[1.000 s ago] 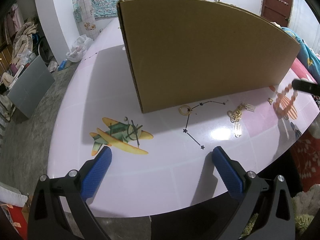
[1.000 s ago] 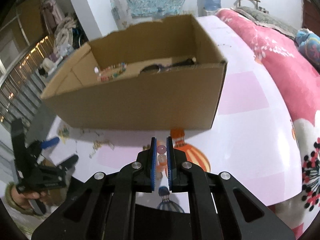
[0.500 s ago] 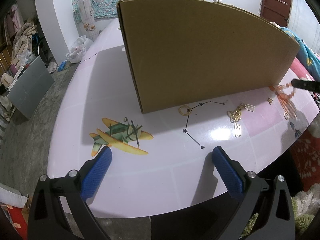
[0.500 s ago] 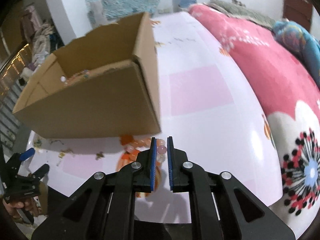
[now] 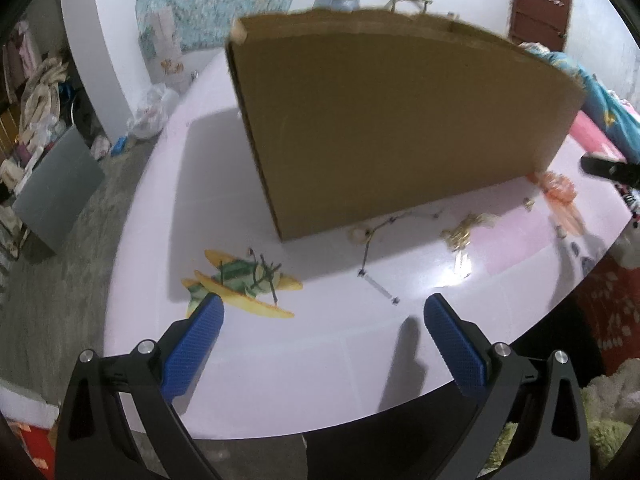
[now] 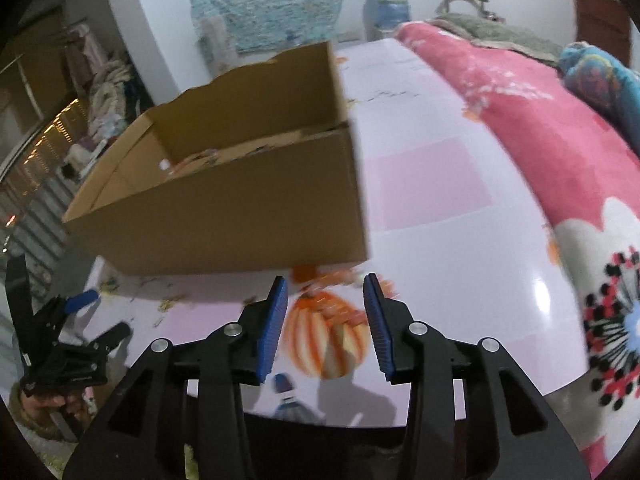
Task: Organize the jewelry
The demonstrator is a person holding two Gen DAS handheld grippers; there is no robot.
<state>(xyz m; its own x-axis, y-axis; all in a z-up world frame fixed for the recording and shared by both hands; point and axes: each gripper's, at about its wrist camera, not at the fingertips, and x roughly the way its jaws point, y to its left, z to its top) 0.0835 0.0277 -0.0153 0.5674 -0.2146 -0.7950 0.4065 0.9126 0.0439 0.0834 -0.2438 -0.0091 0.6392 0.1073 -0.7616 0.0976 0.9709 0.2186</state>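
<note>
A brown cardboard box stands on the pink table; it also shows in the right wrist view, with some jewelry inside. A pink bead bracelet lies blurred on the table by the box's corner, just ahead of my right gripper, which is open and empty. Gold jewelry pieces and a gold ring lie before the box. My left gripper is open and empty over the table's front edge.
A pink floral blanket lies right of the table. Printed pictures of a plane and a balloon mark the tabletop. A grey board and clutter stand on the floor at left.
My right gripper has opened and let go of the bead bracelet, which now lies by the box corner. The left gripper has shifted slightly, blurring the view.
</note>
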